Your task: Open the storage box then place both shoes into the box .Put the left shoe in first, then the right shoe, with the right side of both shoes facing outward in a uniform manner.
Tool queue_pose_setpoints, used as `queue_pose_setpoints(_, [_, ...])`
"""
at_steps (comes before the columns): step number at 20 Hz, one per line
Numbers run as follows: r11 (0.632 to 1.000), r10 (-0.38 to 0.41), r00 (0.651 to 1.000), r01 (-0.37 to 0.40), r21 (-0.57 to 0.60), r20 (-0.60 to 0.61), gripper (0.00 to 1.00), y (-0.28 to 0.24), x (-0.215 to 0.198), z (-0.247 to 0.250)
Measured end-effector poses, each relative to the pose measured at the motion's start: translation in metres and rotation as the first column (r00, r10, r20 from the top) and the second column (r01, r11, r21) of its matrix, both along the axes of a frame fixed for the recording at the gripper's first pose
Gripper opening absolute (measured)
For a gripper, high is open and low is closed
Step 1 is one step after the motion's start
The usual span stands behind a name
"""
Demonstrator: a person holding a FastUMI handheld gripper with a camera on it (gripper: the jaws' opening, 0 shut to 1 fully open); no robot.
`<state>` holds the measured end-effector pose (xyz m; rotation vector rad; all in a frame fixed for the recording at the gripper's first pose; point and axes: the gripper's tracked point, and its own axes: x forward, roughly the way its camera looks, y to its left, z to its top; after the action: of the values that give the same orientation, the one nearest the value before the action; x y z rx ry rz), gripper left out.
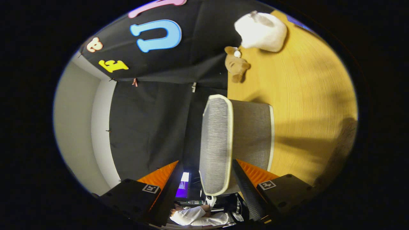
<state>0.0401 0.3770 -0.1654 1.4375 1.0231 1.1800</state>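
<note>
I see my claw [204, 179] rolled sideways, its fingers spread apart around the grey fabric storage box [235, 140] at centre frame; whether either touches it I cannot tell. The box sits on the wooden desk [306, 105]. At upper right lie a brown plush toy [236, 64] and a white plush [262, 30].

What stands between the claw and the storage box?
Nothing visible does. The storage box sits between the fingers of the open claw. A brown plush toy and a white plush toy lie beyond it on the table.
</note>
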Motion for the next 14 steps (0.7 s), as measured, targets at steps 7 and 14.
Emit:
queue_pose_setpoints(7, [0.992,0.063,0.993,-0.051,0.111,-0.100,0.88,0.034,-0.003,-0.012])
queue_pose_setpoints(14, [0.982,0.102,0.990,-0.084,0.166,-0.100,0.40,0.042,-0.021,-0.006])
